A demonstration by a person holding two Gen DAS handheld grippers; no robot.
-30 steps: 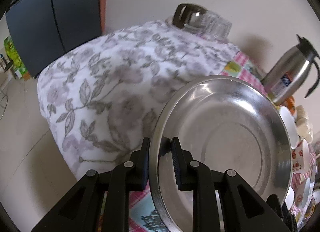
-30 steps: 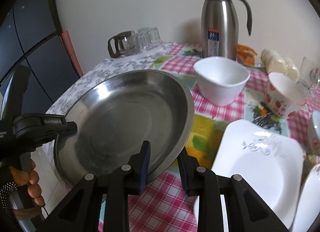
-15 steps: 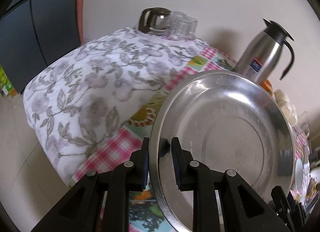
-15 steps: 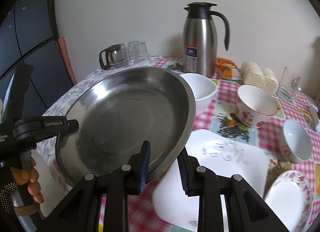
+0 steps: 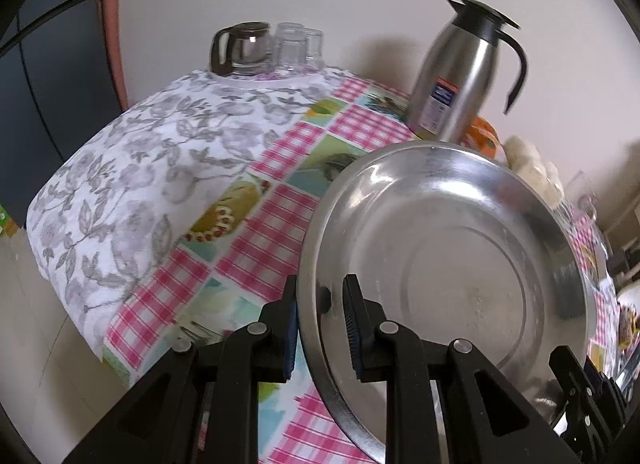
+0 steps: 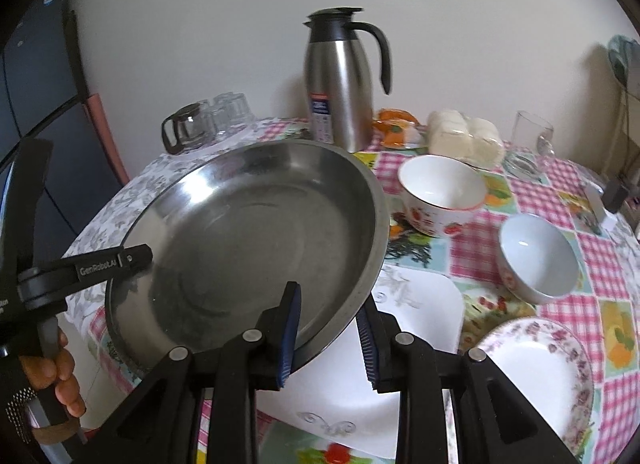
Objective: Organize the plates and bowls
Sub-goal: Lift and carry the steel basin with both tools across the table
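A large round steel plate [image 5: 460,264] hangs tilted above the table, carried by both grippers. My left gripper [image 5: 320,296] is shut on its near-left rim. In the right wrist view the same steel plate [image 6: 248,232] fills the middle, and my right gripper [image 6: 330,304] is shut on its near-right rim, one pad inside the wall and one outside. A finger [image 6: 112,264] of the left gripper shows on the plate's far-left rim, with a person's hand below it. A white square plate [image 6: 420,304] lies on the table under the steel plate's right edge.
A strawberry-patterned bowl [image 6: 440,192], a small white bowl [image 6: 536,256] and a flowered plate [image 6: 532,376] sit to the right. At the back stand a steel thermos jug [image 6: 340,84], a glass pot [image 6: 188,132] with glasses, a bag of white buns [image 6: 464,140] and a glass mug [image 6: 532,136].
Both grippers have carried the steel plate rightward across the table and slightly up. The plain white bowl is now hidden behind the plate; more bowls and plates show on the right.
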